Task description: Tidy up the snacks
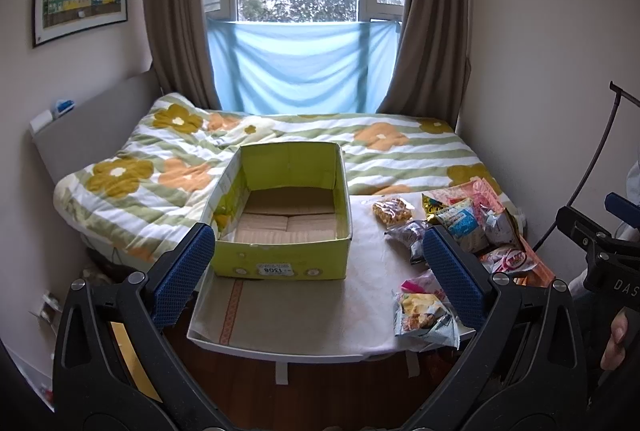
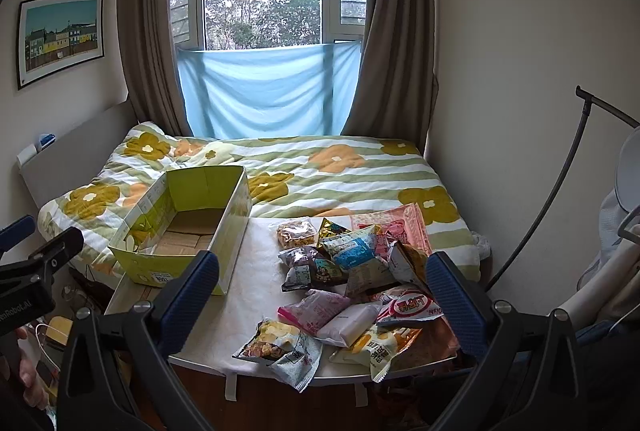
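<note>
An open yellow-green cardboard box [image 1: 280, 259] stands empty on the left of a small white table [image 1: 304, 315]; it also shows in the right wrist view [image 2: 224, 219]. A heap of several snack packets [image 2: 352, 271] lies on the table's right side, also seen in the left wrist view [image 1: 460, 227]. My left gripper [image 1: 320, 271] is open and empty, held back in front of the box. My right gripper [image 2: 324, 295] is open and empty, held back in front of the snack heap. The right gripper shows at the left wrist view's right edge [image 1: 600, 251].
A bed with a flowered striped quilt [image 1: 360, 147] lies behind the table, under a curtained window. A black curved stand [image 2: 560, 199] rises at the right by the wall. Wooden floor [image 1: 300, 391] runs under the table's near edge. Clutter sits on the floor at left [image 2: 60, 331].
</note>
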Tool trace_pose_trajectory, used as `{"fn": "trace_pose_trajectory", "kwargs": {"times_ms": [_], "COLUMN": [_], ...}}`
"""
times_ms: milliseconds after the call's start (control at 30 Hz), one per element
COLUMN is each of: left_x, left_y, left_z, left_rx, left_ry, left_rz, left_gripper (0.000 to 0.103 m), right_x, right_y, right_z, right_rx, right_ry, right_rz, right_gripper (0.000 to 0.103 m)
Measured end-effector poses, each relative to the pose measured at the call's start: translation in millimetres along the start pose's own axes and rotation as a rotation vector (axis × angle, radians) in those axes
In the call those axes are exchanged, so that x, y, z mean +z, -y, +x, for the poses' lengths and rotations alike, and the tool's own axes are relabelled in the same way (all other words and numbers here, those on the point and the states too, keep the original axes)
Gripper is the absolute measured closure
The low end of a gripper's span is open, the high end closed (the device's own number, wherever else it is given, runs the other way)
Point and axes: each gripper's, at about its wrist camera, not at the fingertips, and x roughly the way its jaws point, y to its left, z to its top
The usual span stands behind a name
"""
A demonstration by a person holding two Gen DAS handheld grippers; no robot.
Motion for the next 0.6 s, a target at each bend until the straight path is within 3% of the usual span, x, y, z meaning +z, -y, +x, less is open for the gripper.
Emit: {"fn": "trace_pose_trajectory", "kwargs": {"times_ms": [400, 600], "left_x": [0, 12], "left_y": [-3, 3], "left_z": [4, 24], "left_rx": [-0.013, -0.101], "left_ry": [-0.009, -0.065], "left_rz": [-0.001, 0.008], "left_gripper": [0.000, 0.000], "right_x": [5, 8], "right_y": [-5, 9], "right_z": [-1, 2], "right_rx": [-0.003, -0.024], "right_ry": [-0.002, -0.027], "right_rz": [0.022, 0.054], "right_gripper": [0.000, 0.000]}}
